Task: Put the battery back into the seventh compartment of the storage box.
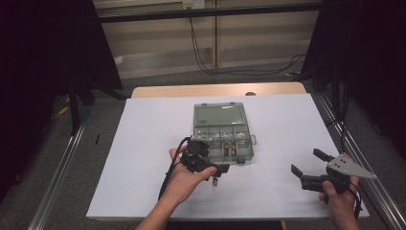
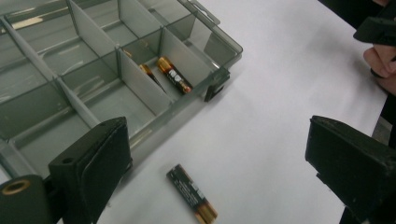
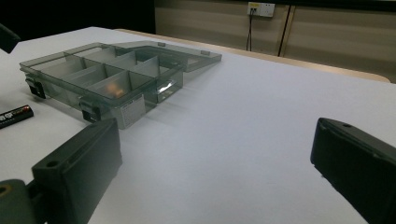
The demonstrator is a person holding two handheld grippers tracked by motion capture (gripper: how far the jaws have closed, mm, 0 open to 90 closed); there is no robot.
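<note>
A clear grey compartment box (image 1: 223,139) lies open mid-table with its lid (image 1: 220,115) folded back. Two batteries (image 2: 173,74) lie in one of its near compartments. A loose black and gold battery (image 2: 192,193) lies on the white sheet just outside the box's front wall. My left gripper (image 2: 217,137) hovers over it, open, with the battery between and below the jaws, untouched. In the high view the left gripper (image 1: 218,171) sits at the box's near left corner, beside the battery (image 1: 216,181). My right gripper (image 1: 305,161) stands open at the near right, holding nothing.
The white sheet (image 1: 143,143) covers the table, whose wooden far edge (image 1: 215,89) shows behind it. In the right gripper view the box (image 3: 107,77) lies to the left, with the loose battery (image 3: 16,114) at the picture's edge. Metal rails run along both table sides.
</note>
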